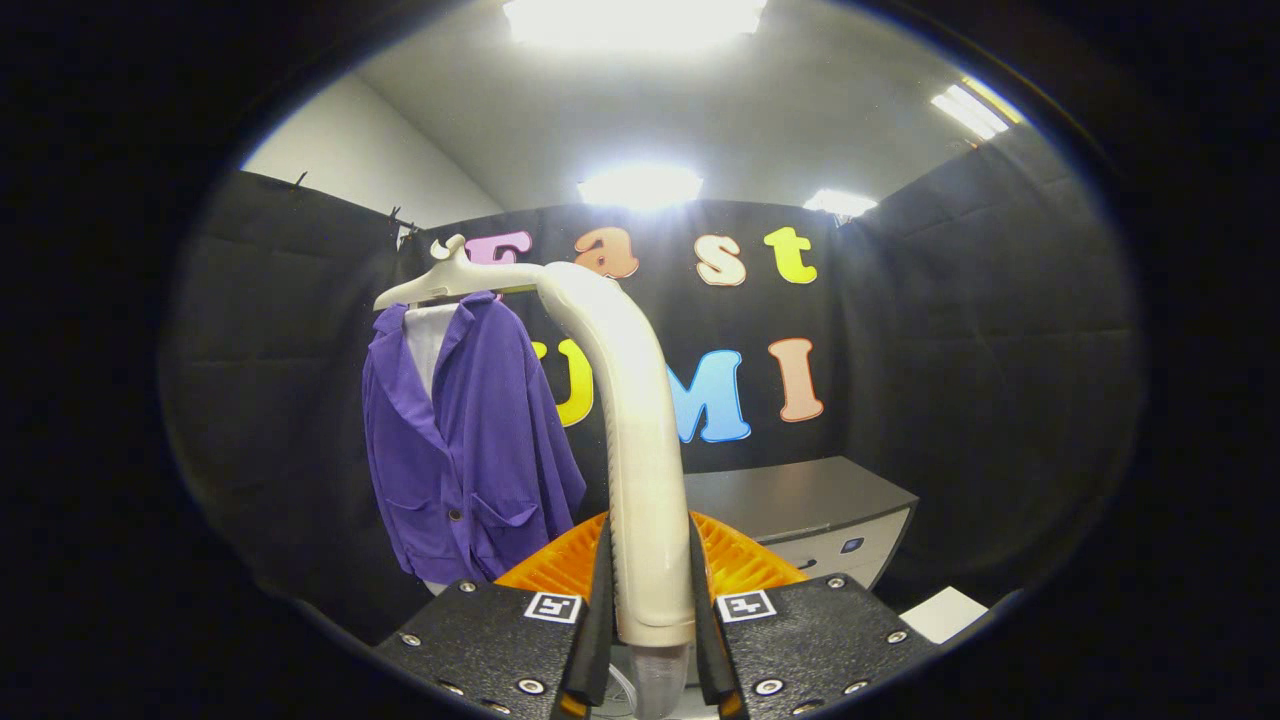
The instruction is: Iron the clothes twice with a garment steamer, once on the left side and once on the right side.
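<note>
My gripper (650, 590) is shut on the cream handle of the garment steamer (630, 400), both fingers pressing its sides. The handle rises from between the fingers and curves left toward the top of the clothes. Its head end is beside the hanger, and I cannot tell whether it touches. A purple jacket (470, 440) over a white shirt hangs on a pale hanger (440, 280) beyond the fingers and to their left, in front of the black cloth wall. The jacket's right edge is partly hidden by the steamer handle.
A grey cabinet (800, 500) stands beyond the fingers to the right, against the cloth wall. A white box corner (940, 612) lies low on the right. Bright ceiling lights (640, 185) shine overhead.
</note>
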### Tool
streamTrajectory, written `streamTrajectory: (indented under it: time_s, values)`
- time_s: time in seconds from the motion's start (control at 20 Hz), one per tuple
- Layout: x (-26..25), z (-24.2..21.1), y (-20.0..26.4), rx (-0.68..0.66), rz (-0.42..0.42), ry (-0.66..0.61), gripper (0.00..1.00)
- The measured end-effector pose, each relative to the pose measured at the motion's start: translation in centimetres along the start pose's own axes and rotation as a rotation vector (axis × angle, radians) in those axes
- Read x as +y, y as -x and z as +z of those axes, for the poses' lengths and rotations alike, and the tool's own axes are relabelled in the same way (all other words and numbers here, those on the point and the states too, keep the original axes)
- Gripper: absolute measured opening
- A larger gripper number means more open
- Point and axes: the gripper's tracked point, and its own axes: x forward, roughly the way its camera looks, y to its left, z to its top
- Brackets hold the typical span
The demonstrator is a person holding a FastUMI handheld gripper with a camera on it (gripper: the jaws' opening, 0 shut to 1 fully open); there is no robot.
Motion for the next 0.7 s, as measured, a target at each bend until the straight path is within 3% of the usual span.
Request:
streamTrajectory:
  time_s: [0.7]
  values:
    - [0.0,-2.7,-2.9,0.124,0.040,-0.028,0.35]
